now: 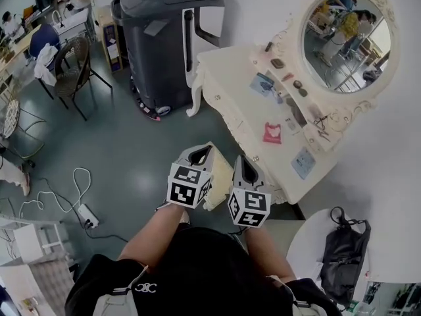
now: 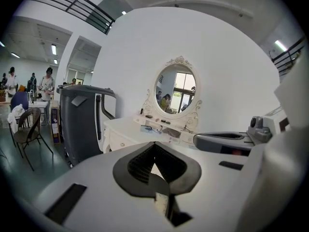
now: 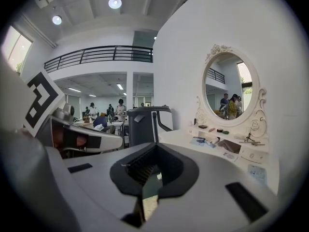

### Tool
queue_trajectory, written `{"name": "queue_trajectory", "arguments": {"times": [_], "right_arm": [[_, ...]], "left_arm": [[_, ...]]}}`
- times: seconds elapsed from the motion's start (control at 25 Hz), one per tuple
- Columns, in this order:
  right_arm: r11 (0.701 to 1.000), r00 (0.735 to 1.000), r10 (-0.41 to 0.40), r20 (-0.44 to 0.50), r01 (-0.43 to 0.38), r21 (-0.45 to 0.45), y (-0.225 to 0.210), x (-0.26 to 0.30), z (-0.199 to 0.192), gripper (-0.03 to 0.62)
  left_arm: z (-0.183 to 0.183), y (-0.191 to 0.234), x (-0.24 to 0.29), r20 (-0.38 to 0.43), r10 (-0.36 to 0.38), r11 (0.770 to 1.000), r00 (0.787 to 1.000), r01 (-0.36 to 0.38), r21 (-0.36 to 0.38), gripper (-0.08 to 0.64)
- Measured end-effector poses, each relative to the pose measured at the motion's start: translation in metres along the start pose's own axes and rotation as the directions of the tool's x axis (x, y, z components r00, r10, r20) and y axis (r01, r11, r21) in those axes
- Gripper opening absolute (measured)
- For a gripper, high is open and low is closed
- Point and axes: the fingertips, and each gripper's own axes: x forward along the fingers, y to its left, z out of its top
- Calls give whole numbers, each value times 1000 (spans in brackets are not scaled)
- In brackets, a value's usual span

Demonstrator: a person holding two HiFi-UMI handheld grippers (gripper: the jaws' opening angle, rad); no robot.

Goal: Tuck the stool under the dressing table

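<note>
Cream-coloured, the stool (image 1: pixel 222 170) stands on the grey-green floor just beside the near front edge of the dressing table (image 1: pixel 227 78). Most of it is hidden beneath your two tools, so from above you cannot tell whether any of it sits under the tabletop. Your left gripper (image 1: pixel 202 149) and your right gripper (image 1: pixel 242 159) hang side by side right over it, both pointing away from you toward the table. Each gripper's own view shows its dark pads brought together at the tips with nothing clamped between them. Only a sliver of cream seat and floor shows through the hollow behind the tips. Small items lie on the tabletop, among them a pink packet (image 1: pixel 272 132), and the oval mirror (image 1: pixel 346 41) rises at its far right. Left of the table stands a dark grey machine (image 1: pixel 164 31), and further left a chair (image 1: pixel 74 71). A white power strip (image 1: pixel 87 216) lies on the floor at near left. A black bag (image 1: pixel 343 255) rests at near right.
</note>
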Motion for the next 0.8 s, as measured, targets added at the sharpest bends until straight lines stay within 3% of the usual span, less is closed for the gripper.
{"name": "queue_trajectory", "arguments": {"times": [0.12,0.36,0.8], "right_arm": [[1000,999,-21,-35,21,7,5,17,-4,9],[1000,991,13,-131,-15,-15,27,50,-25,9],[973,960,188,-208,-211,-93,68,92,-38,8]], "left_arm": [[-1,20,8,-5,-18,1000,1000,18,-25,3],[-21,66,16,-29,5,995,1000,-8,-104,3],[-38,148,12,-64,182,956,981,-191,-224,3]]}}
